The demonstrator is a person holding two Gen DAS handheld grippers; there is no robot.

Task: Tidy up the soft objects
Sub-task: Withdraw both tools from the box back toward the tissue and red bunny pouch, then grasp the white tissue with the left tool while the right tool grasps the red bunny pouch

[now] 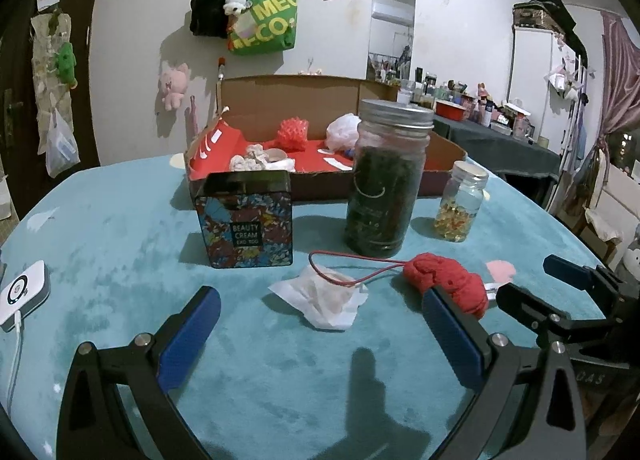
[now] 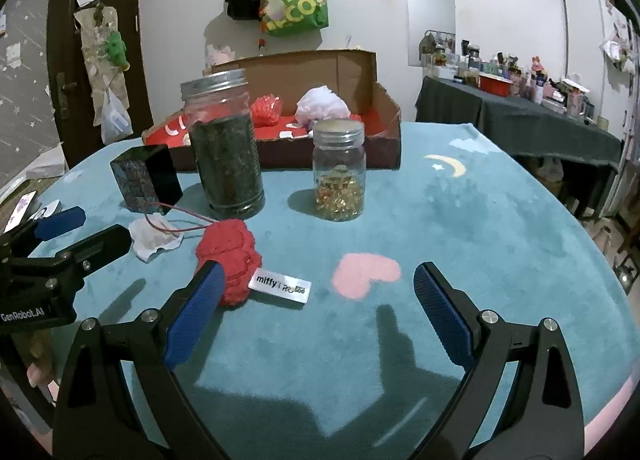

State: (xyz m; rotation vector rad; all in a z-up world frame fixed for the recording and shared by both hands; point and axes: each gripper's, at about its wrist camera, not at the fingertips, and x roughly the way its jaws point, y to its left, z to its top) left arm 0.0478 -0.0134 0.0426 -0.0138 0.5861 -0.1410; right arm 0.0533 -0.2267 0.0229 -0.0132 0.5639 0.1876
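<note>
A round counter [image 1: 120,228] covered in teal plush cloth holds everything here, and the tall jar [image 1: 386,176] of dark leaves near its middle serves as the landmark. Just in front of the jar, a little to its right, lies a red pouch [image 1: 446,280], a soft lumpy bundle resting on the cloth. In the left wrist view its long axis runs from upper left to lower right, so one end points toward the jar and the other toward the near right edge of the counter. A thin red cord [image 1: 352,260] loops away from the jar-side end, passing in front of the jar and over a crumpled tissue [image 1: 320,296] that lies in front of the jar to its left. A white tag [image 2: 279,286] printed "miffy" lies flat at the pouch's other end. Left of the jar stands a patterned tin [image 1: 245,218]; right of it stands a small jar [image 1: 462,202] of golden capsules. Behind the jar sits an open cardboard box [image 1: 288,90] with a red lining, holding a red mesh ball [image 1: 293,133] and a white bundle [image 1: 343,131]. The left gripper [image 1: 320,328] hovers wide open in front of the jar, holding nothing, its fingers either side of the tissue. The right gripper [image 2: 320,300] is also spread open and empty, its left finger overlapping the pouch's near edge in the picture.
</note>
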